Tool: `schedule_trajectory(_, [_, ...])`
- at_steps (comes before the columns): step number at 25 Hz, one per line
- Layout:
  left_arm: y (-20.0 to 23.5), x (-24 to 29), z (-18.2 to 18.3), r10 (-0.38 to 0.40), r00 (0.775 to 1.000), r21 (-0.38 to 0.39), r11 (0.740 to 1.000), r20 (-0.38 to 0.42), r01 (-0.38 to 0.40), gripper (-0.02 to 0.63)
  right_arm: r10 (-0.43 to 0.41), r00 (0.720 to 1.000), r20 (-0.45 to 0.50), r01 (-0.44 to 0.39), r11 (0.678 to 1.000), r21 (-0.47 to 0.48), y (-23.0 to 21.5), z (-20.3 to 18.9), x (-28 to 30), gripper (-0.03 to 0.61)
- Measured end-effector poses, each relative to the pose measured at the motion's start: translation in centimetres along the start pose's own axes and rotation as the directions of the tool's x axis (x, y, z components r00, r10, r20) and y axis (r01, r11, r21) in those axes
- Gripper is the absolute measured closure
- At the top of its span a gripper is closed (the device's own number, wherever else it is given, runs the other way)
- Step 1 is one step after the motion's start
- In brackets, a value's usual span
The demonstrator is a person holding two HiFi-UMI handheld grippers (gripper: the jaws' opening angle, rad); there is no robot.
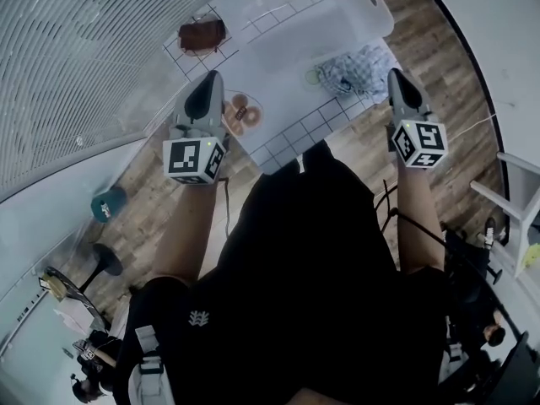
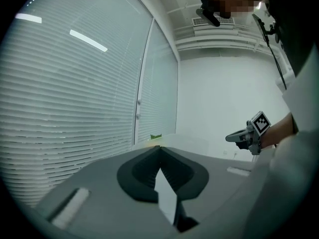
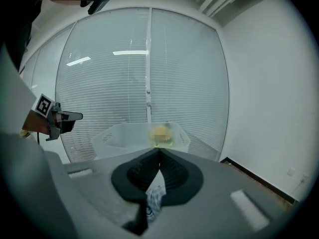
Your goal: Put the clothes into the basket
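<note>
Looks to me like the very start of the pickup, nothing's been grabbed yet imo. Nearest the person, both claws are held out over the near edge of the tabletop [image 1: 287, 133]. The left claw [image 1: 211, 81], at the left of the head view, has its jaws pinched together with nothing in them. It hangs just short of a little plate [image 1: 240, 112] with brownish round things on it.

The right claw [image 1: 395, 78] is closed tight and empty too. Its own view shows a bit of checked fabric through the gap under the jaws, but that's lying below, not pinched. That's the blue-and-white checked cloth [image 1: 354, 67], crumpled on the tabletop just up and left of that claw's tip, beside a small green thing [image 1: 313, 76].

Further up, a brown bundle [image 1: 202, 34] sits at the upper left of the tabletop. Might be another garment, can't tell. Farthest off is the clear basket [image 1: 354, 11] at top centre, with something yellowish [image 3: 160, 132] inside.

Next move, I'd guess: the right claw has to open up, drop onto the checked cloth, bite a fold, then carry it over the basket rim.
</note>
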State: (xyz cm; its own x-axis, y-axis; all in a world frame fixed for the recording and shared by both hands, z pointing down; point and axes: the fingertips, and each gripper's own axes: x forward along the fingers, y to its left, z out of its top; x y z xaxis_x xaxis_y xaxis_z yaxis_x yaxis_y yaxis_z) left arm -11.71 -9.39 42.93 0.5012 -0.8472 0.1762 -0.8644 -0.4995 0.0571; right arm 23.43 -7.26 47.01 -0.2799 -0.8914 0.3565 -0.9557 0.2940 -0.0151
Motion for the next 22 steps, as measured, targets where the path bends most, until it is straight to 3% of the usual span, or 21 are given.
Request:
schedule_trajectory(6, [0.9,1.4,-1.2,0.036,0.999,-0.01,0.999,-0.011,-0.036,0.607,0.036,0.999,-0.038,-0.035,0.999,0.01,-0.8,-2.4,1.6,0.577])
schedule_trajectory(16, [-0.3,4.7,-3.8,0.006,0.999,0.005,1.0,-0.052,-0.006,0.607,0.054,0.995,-0.081,-0.051,0.998,0.037,-1.6,-7.4,3.8,0.574])
schedule_trajectory(22, [-0.7,6.6,-4.4,-0.001,0.998,0.017,1.0,-0.07,0.002,0.607,0.091,0.99,-0.104,-0.087,0.995,0.045,-1.6,-8.9,5.7,0.533])
